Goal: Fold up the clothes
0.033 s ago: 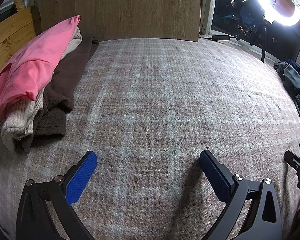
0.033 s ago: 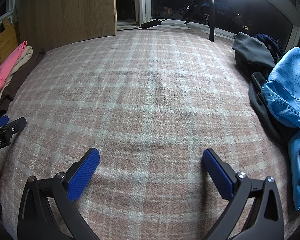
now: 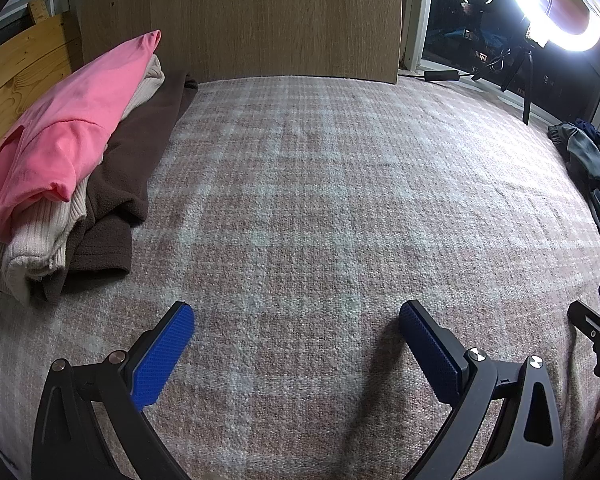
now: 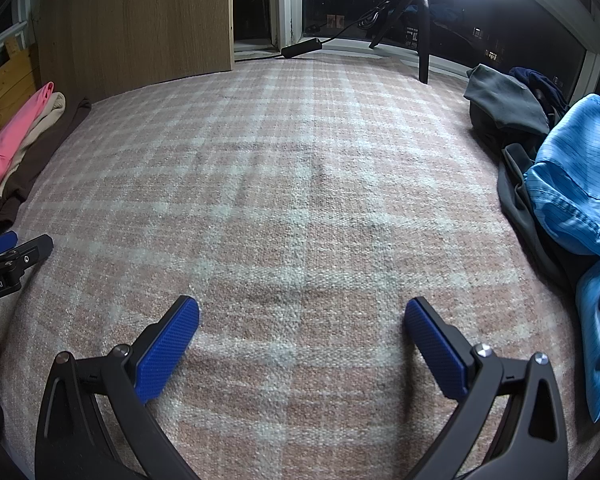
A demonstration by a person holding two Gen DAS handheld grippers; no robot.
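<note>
A folded stack lies at the left edge of the bed: a pink garment (image 3: 60, 152) on top, a cream knit (image 3: 40, 248) under it and a brown fleece (image 3: 132, 168) at the bottom. An unfolded heap sits at the right: a light blue shirt (image 4: 572, 192), a grey garment (image 4: 504, 100) and something dark navy (image 4: 540, 80). My left gripper (image 3: 296, 312) hovers open over bare blanket, right of the stack. My right gripper (image 4: 302, 304) is open too, left of the heap, with nothing between its fingers. Each gripper shows at the edge of the other's view.
A pink and white plaid blanket (image 4: 300, 200) covers the bed. A wooden board (image 3: 240, 20) stands at the far end beside a dark window. A ring light on a tripod (image 4: 424, 40) and a black power brick (image 4: 300, 48) sit at the far right edge.
</note>
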